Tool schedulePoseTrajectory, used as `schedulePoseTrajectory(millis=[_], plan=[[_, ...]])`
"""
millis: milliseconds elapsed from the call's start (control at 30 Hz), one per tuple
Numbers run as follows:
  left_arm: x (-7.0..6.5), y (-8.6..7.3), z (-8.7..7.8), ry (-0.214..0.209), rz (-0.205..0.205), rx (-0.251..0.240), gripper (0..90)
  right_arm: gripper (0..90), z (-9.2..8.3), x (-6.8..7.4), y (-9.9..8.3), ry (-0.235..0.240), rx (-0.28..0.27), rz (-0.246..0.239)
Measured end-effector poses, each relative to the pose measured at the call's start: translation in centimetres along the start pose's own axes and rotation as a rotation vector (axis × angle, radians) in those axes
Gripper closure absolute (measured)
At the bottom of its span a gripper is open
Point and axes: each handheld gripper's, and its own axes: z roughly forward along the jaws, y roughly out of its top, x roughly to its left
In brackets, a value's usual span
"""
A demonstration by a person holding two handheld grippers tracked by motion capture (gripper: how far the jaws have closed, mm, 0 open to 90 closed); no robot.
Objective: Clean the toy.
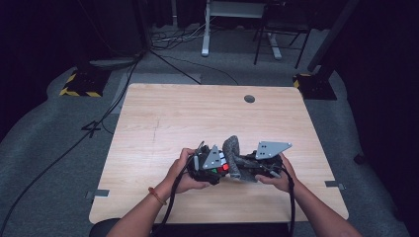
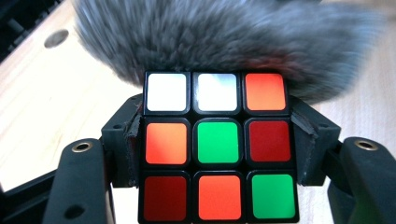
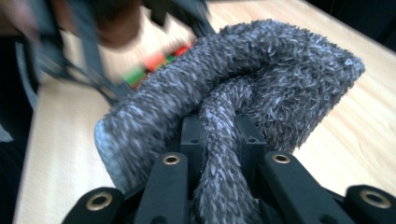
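Note:
A scrambled puzzle cube (image 2: pixel 218 149) with white, orange, green and red tiles sits between the jaws of my left gripper (image 2: pixel 217 144), which is shut on its two sides. A fluffy grey cloth (image 3: pixel 243 88) is pinched in my right gripper (image 3: pixel 223 140), bunched and folded over the jaws. In the high view both grippers meet over the near middle of the table: the left gripper (image 1: pixel 210 165) with the cube (image 1: pixel 221 168), the right gripper (image 1: pixel 264 160) pressing the cloth (image 1: pixel 232 153) against the cube's far face. In the left gripper view the cloth (image 2: pixel 224 37) looks blurred.
The light wooden table (image 1: pixel 163 113) has a round cable hole (image 1: pixel 249 98) near its far edge. Cables trail from both grippers toward the person. Beyond the table lie grey carpet, floor cables and stand bases.

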Motion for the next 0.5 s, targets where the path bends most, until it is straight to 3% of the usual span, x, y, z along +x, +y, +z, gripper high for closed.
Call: schedulePoseTrajectory(millis=[100, 233, 367, 500], plan=[[0.1, 0.1, -0.5, -0.002, 0.002, -0.028, 33.5, 77.7, 0.9, -0.6, -0.9, -0.010, 0.050, 0.007], [0.2, 0.2, -1.2, -0.002, 0.001, -0.050, 33.4, 77.7, 1.5, -0.6, -1.2, -0.002, 0.076, 0.009], [0.4, 0.2, -1.5, -0.009, -0.004, -0.067, 33.5, 77.7, 1.6, -0.5, -1.2, 0.007, 0.081, 0.011], [0.3, 0.0, -1.3, -0.014, -0.007, -0.069, 33.3, 77.9, 1.4, -0.4, -1.0, 0.021, 0.051, 0.014]])
